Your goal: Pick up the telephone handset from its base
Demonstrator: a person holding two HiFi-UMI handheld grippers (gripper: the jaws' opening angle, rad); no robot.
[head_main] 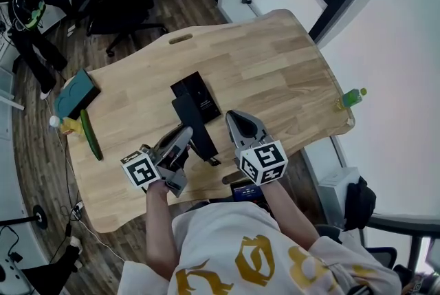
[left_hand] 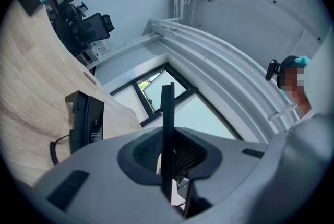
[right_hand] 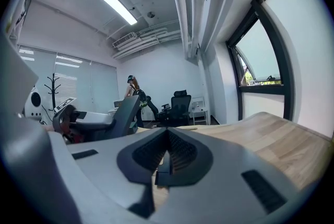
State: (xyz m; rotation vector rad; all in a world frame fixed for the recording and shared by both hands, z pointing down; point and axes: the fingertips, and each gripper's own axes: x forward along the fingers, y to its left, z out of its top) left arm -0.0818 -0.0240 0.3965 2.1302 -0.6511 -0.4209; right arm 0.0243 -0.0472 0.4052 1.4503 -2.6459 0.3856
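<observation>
Handset edge-on in left gripper, full length only in head view

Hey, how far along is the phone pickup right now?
Done: the handset is off its base, clamped in the left gripper. In hand: holding it above the table. Left: apparently nothing; the right gripper is shut and empty.

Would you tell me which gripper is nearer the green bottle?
Right. The right gripper is left of the green bottle in the head view; the left gripper, gripping the handset, lies farther left.
</observation>
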